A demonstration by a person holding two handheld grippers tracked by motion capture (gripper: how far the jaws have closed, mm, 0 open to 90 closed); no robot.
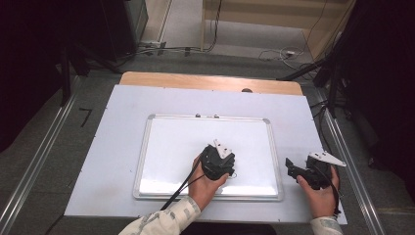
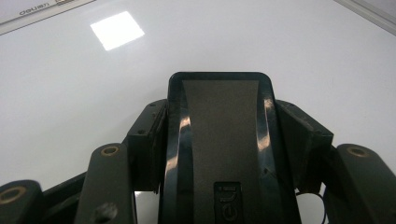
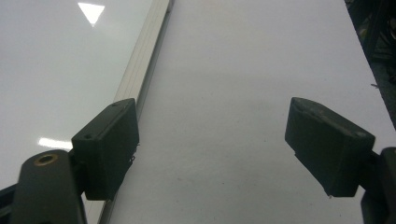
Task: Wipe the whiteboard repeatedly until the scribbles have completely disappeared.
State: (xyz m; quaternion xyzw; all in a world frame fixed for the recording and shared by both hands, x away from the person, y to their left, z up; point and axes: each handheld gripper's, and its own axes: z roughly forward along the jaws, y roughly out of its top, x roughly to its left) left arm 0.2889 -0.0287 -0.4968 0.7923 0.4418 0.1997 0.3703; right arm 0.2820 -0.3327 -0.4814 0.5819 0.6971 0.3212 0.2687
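A white whiteboard (image 1: 171,142) with a silver frame lies flat on the table's white cover. Over its lower right part, my left gripper (image 1: 219,161) is held low above the board. In the left gripper view a black eraser (image 2: 219,107) with a grey felt face sits lengthwise between the jaws, and my left gripper (image 2: 224,133) is shut on its two sides. My right gripper (image 1: 293,170) rests over the white cover just right of the board. In the right gripper view my right gripper (image 3: 212,149) stands open with nothing between its fingers, next to the board's frame (image 3: 142,74).
The white cover (image 1: 122,122) spreads around the board on a wooden table (image 1: 210,81). Metal rails (image 1: 345,156) run along both sides of the table. Cables (image 1: 281,54) lie on the floor beyond, with dark stands at the far left and right.
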